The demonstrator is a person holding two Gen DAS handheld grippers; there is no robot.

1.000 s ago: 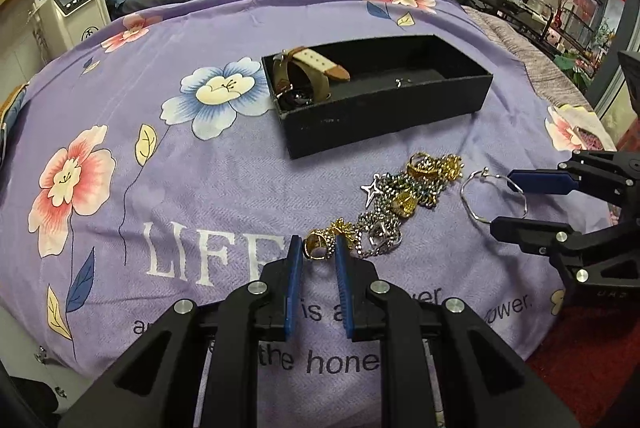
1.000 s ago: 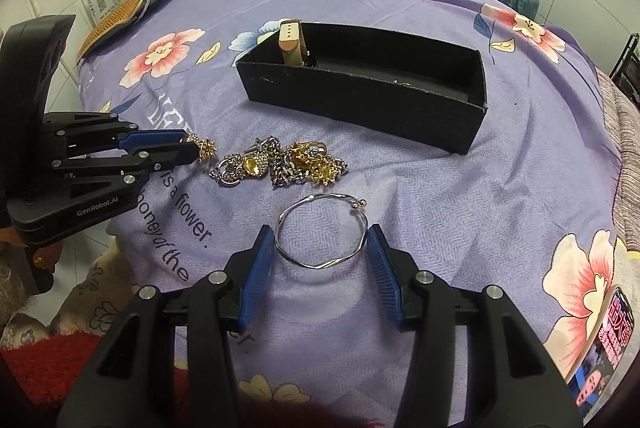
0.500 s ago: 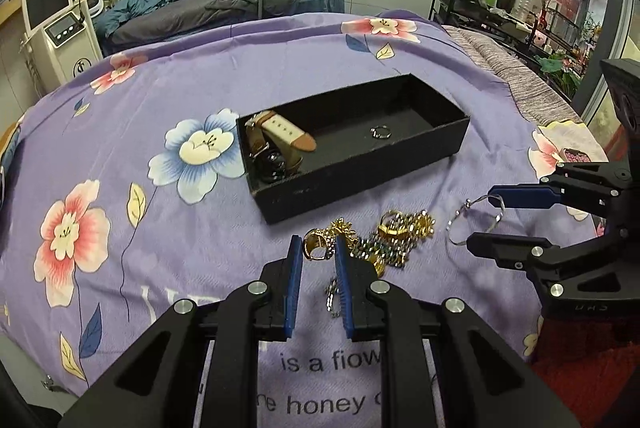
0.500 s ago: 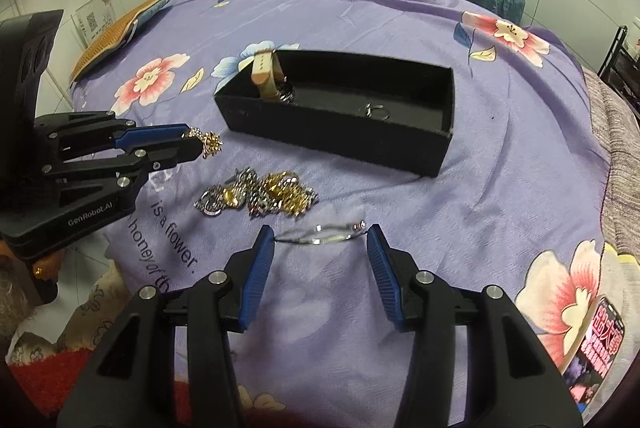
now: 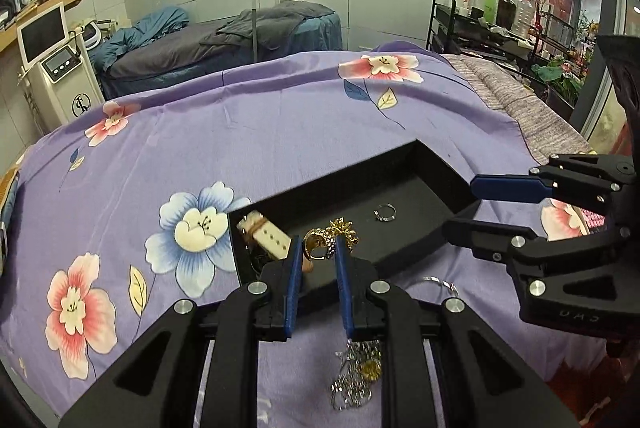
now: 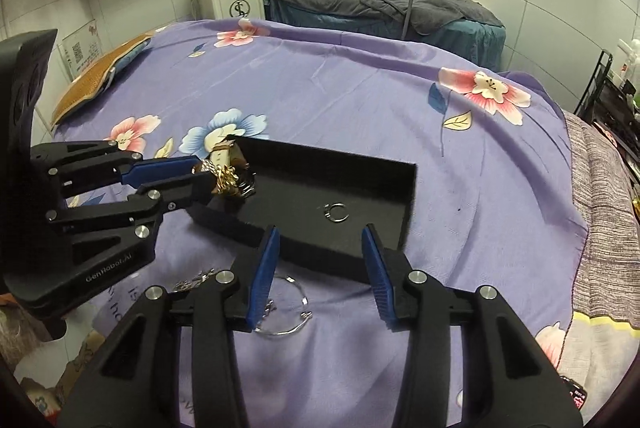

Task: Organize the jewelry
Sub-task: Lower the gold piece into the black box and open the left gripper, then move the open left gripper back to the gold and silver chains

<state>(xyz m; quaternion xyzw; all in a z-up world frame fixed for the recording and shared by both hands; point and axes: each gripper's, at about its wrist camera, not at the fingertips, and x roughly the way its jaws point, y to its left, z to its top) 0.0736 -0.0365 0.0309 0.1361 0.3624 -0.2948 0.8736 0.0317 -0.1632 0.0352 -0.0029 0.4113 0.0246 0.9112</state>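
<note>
Two grippers: I am holding the left gripper, clamped on the gold ring, above the black tray; lowering before release prevents bouncing. The right gripper is hanging wide, empty.

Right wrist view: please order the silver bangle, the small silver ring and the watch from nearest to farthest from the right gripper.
1. Silver bangle: on the purple cloth, just below the right gripper.
2. Small silver ring: ahead, on the black box floor.
3. Watch: far left corner of the box.
</note>
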